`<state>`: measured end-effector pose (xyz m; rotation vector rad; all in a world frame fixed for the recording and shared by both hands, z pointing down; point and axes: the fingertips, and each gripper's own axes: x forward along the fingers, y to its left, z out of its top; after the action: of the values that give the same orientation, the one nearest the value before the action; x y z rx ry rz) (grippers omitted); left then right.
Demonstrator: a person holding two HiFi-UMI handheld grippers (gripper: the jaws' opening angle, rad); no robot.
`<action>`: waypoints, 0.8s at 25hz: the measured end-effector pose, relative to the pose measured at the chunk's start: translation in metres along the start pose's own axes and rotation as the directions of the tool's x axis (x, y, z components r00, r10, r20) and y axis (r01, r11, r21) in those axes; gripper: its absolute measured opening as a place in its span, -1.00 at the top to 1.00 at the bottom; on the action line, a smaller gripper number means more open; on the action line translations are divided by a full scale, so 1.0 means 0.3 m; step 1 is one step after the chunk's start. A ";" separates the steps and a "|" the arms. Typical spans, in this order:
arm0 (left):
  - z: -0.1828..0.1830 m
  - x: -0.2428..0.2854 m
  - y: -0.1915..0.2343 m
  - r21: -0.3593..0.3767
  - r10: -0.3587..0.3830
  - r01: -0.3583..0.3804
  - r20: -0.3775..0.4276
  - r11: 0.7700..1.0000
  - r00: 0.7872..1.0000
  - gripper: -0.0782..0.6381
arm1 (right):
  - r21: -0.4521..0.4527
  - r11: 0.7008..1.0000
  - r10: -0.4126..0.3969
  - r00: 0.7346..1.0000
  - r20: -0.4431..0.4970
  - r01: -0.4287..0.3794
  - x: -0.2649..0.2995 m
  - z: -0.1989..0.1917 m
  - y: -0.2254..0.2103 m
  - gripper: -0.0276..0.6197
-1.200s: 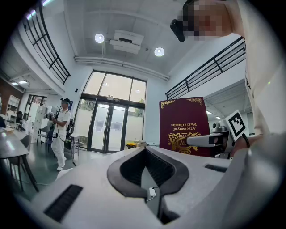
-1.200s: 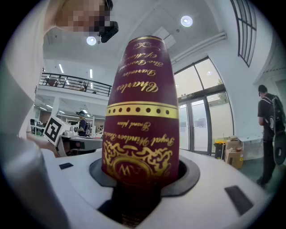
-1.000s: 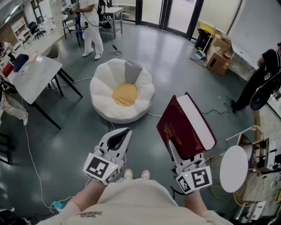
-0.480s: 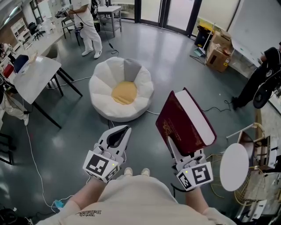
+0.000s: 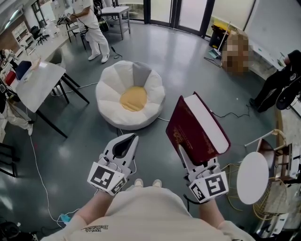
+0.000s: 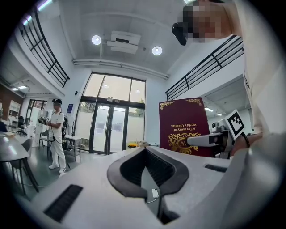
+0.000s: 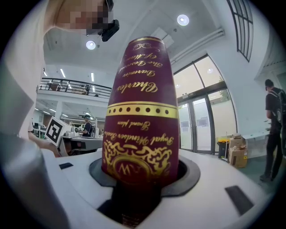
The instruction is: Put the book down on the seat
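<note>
Low in the head view, just above the wearer's pale shirt and shoe tips, two grippers are held out over a smooth, glossy grey floor. At lower left, the left gripper [image 5: 130, 140] has its fingertips brought together, with nothing between them. At lower right, the right gripper [image 5: 187, 159] has its fingers clamped on the lower end of the one book [image 5: 197, 132], a dark red hardback with gold lettering.

The book is in the air at centre right of the frame, well apart from the seat. It stands on end out of the jaws, and its long axis rises from the gripper and leans toward the top of the frame. The cover faces left and the white page edges face right. Its lettering reads upside down in both gripper views.

Beyond the grippers, at upper centre, sits the one seat [image 5: 113, 96], a white flower-shaped cushion with a yellow middle and one grey petal. One angular white table [image 5: 40, 82] stands at the left and one round white table [image 5: 251, 176] at the lower right. Farther off, glass doors [image 5: 176, 14] line the top edge. One person in white [image 5: 91, 23] stands at upper left and one in dark clothes [image 5: 282, 82] at the right edge.
</note>
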<state>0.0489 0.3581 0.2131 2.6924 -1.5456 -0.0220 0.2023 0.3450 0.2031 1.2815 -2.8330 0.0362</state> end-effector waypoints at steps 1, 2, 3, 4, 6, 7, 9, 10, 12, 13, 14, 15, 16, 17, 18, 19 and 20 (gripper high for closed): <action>0.002 -0.001 -0.004 -0.001 0.006 -0.006 0.007 1.000 1.000 0.77 | -0.002 1.000 -0.001 1.000 -0.002 0.001 -0.004 -0.002 -0.006 0.24; 0.000 0.000 -0.010 -0.003 0.009 -0.009 0.011 1.000 1.000 0.77 | -0.003 1.000 -0.003 1.000 -0.004 0.003 -0.009 -0.004 -0.014 0.24; -0.005 0.002 -0.017 -0.004 0.009 -0.009 0.011 1.000 1.000 0.77 | -0.004 1.000 -0.006 1.000 -0.004 0.006 -0.013 -0.007 -0.023 0.24; -0.013 0.006 -0.024 -0.005 0.008 -0.008 0.008 1.000 1.000 0.77 | -0.003 1.000 -0.010 1.000 -0.002 0.010 -0.017 -0.009 -0.034 0.24; -0.024 0.017 -0.039 -0.006 0.004 -0.004 0.002 1.000 1.000 0.77 | 0.001 1.000 -0.016 1.000 0.002 0.016 -0.024 -0.010 -0.053 0.24; -0.027 0.023 -0.045 -0.008 0.002 -0.002 0.000 1.000 1.000 0.77 | 0.002 1.000 -0.017 1.000 0.004 0.017 -0.027 -0.008 -0.061 0.24; -0.028 0.036 -0.056 -0.011 0.003 -0.003 0.001 1.000 1.000 0.77 | 0.000 1.000 -0.015 1.000 0.006 0.015 -0.035 -0.005 -0.074 0.24; -0.028 0.042 -0.063 -0.012 0.003 -0.003 0.004 1.000 1.000 0.77 | -0.001 1.000 -0.013 1.000 0.006 0.013 -0.040 -0.006 -0.080 0.24; -0.029 0.051 -0.080 -0.011 0.005 -0.005 0.006 1.000 1.000 0.77 | -0.002 1.000 -0.010 1.000 0.007 0.010 -0.054 -0.010 -0.092 0.24; -0.029 0.057 -0.090 -0.009 0.004 -0.004 0.004 1.000 1.000 0.77 | -0.001 1.000 -0.009 1.000 0.006 0.009 -0.062 -0.012 -0.100 0.24; -0.029 0.062 -0.101 -0.005 0.003 -0.003 0.001 1.000 1.000 0.77 | 0.000 1.000 -0.009 1.000 0.006 0.009 -0.071 -0.014 -0.108 0.24; -0.029 0.067 -0.110 0.001 0.002 -0.002 -0.002 1.000 1.000 0.77 | 0.002 1.000 -0.009 1.000 0.006 0.009 -0.080 -0.016 -0.116 0.24; -0.029 0.071 -0.117 0.006 0.002 -0.002 -0.004 1.000 1.000 0.77 | 0.003 1.000 -0.010 1.000 0.007 0.010 -0.086 -0.018 -0.122 0.24; -0.030 0.075 -0.119 0.010 0.002 -0.002 -0.004 1.000 1.000 0.77 | 0.003 1.000 -0.012 1.000 0.008 0.012 -0.090 -0.020 -0.127 0.24; -0.030 0.079 -0.117 0.011 0.002 -0.002 -0.004 1.000 1.000 0.77 | 0.004 1.000 -0.014 1.000 0.009 0.014 -0.092 -0.022 -0.131 0.24; -0.031 0.082 -0.112 0.012 0.002 -0.002 -0.003 1.000 1.000 0.77 | 0.005 1.000 -0.016 1.000 0.010 0.016 -0.093 -0.024 -0.134 0.24; -0.031 0.085 -0.108 0.012 0.003 -0.003 -0.001 1.000 1.000 0.77 | 0.006 1.000 -0.019 1.000 0.011 0.019 -0.093 -0.027 -0.136 0.24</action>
<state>0.0900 0.3525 0.2212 2.6984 -1.5539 -0.0113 0.2515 0.3394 0.2105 1.3133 -2.8323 0.0371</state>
